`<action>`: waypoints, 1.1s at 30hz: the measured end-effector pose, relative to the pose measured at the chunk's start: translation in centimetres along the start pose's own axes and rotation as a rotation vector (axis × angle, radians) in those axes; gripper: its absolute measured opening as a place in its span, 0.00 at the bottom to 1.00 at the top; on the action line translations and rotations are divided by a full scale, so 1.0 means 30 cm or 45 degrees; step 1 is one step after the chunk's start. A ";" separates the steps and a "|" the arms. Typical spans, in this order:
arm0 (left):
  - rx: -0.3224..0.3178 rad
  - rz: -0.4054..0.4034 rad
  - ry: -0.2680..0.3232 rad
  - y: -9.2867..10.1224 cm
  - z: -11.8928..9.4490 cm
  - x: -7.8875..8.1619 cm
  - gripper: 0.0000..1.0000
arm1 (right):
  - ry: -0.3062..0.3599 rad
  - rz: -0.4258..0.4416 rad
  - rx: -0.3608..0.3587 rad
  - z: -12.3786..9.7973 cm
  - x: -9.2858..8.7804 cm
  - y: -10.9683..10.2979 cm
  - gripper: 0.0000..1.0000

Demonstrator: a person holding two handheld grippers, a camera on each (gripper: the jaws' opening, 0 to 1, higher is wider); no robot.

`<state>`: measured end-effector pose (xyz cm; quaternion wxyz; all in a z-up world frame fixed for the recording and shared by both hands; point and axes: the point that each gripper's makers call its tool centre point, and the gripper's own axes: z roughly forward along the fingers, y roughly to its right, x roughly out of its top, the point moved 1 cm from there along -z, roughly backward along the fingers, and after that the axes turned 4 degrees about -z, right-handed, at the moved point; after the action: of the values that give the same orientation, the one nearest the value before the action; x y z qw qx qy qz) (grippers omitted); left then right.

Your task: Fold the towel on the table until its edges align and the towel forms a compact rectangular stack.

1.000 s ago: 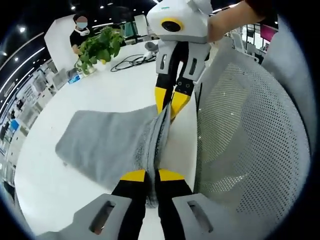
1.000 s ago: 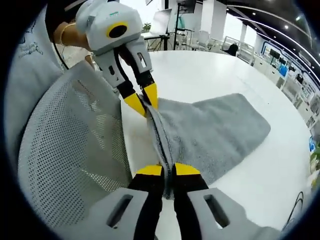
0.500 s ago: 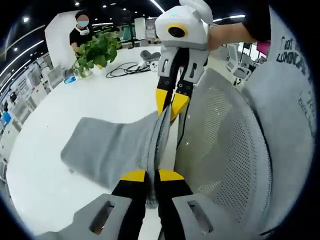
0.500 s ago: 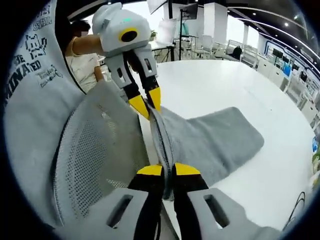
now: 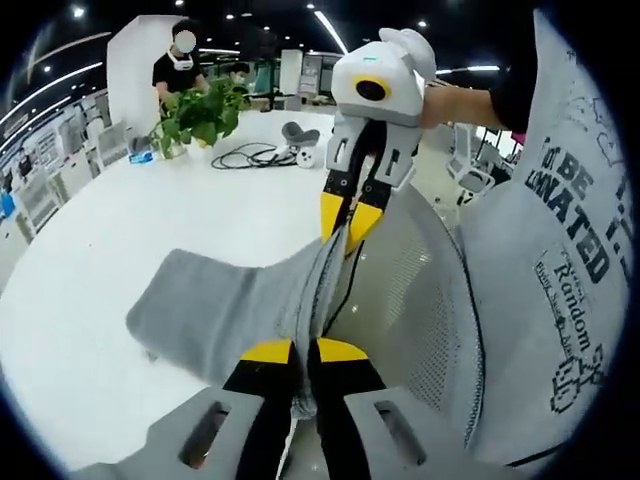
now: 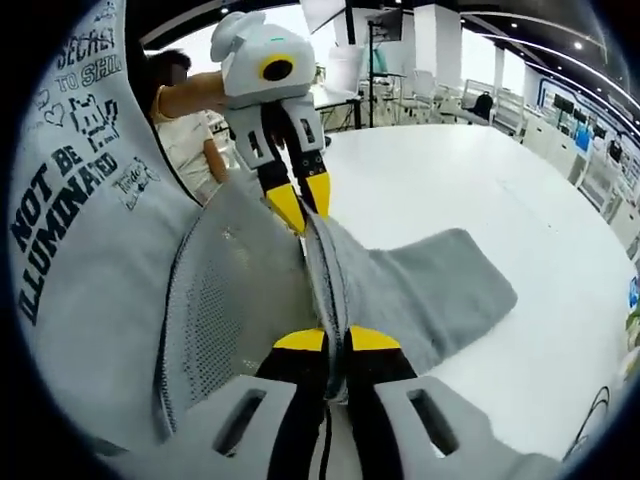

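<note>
open room: wide bare tabletop beyond the towel
near side: mesh chair back and the person's printed shirt crowd both tongs
far edge: potted plant and cable, well apart from the towel

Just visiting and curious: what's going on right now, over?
Left gripper and right gripper both shut on towel. One edge lifted off table, rest trailing. Mesh chair close behind.

Both tools — right tool, left tool — seemingly pinch towel edge.
</note>
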<state>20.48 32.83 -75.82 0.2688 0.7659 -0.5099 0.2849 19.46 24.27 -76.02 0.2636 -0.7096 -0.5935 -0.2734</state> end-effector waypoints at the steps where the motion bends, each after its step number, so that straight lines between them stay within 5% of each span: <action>1: -0.008 -0.011 0.005 0.005 -0.008 0.001 0.06 | 0.003 0.004 0.006 -0.003 0.004 -0.003 0.04; 10: -0.008 -0.096 0.054 -0.039 -0.012 0.013 0.07 | 0.031 0.054 -0.022 -0.015 0.049 0.044 0.04; 20: 0.017 -0.128 0.113 -0.165 -0.030 0.067 0.07 | 0.085 0.124 -0.031 -0.029 0.109 0.153 0.05; 33: -0.005 -0.083 0.088 -0.321 -0.007 0.124 0.07 | 0.123 0.201 -0.015 -0.016 0.142 0.324 0.05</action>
<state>30.63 33.87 -74.22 0.2970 0.7712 -0.4757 0.3012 29.62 25.40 -73.18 0.3085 -0.7416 -0.5208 -0.2892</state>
